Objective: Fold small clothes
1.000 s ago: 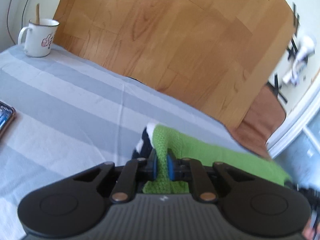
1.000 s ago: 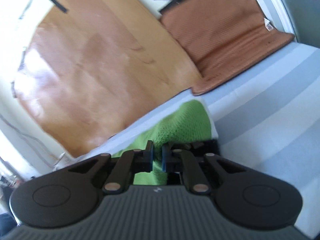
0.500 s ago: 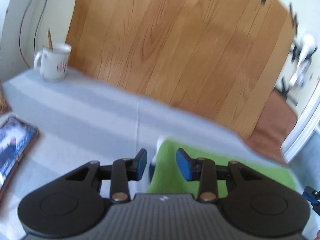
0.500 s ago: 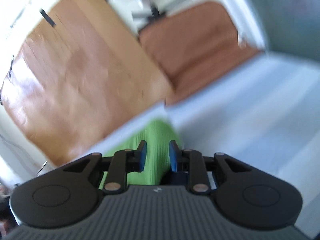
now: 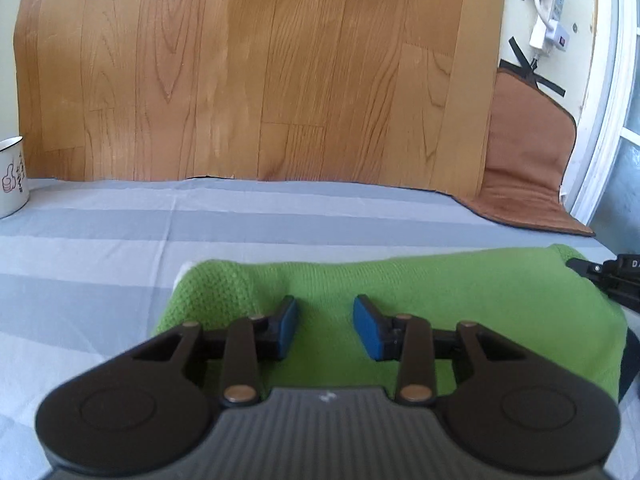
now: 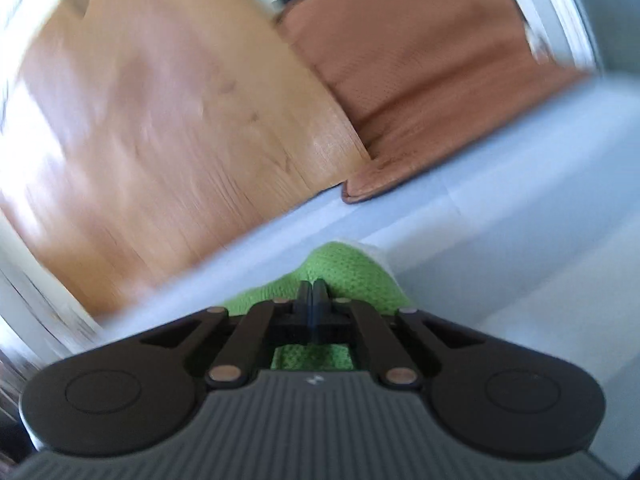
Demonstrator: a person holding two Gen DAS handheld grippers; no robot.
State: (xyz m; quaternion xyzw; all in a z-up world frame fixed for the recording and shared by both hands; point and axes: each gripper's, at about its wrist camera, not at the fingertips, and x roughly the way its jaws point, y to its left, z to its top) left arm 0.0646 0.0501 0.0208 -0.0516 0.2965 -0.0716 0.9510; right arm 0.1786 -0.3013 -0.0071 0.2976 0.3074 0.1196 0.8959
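A green knitted garment (image 5: 440,288) lies folded flat on the grey striped bedsheet (image 5: 120,248), with a sliver of white at its left corner. My left gripper (image 5: 325,322) hovers over the garment's near left part, open, with its blue pads apart and nothing between them. In the blurred right wrist view my right gripper (image 6: 313,286) is shut, its tips over the garment's corner (image 6: 344,268); no fabric shows between them. A black part of the right gripper (image 5: 612,280) shows at the garment's right end in the left wrist view.
A white mug (image 5: 10,176) stands at the far left on the sheet. Behind the sheet's far edge a wood-patterned panel (image 5: 260,72) leans, with a brown cushion (image 5: 524,160) to its right. A white power strip (image 5: 548,0) hangs on the wall.
My left gripper let go of the green fold, opened and rolled level. My right gripper opened off the cloth, then shut and sank. The garment now lies flat.
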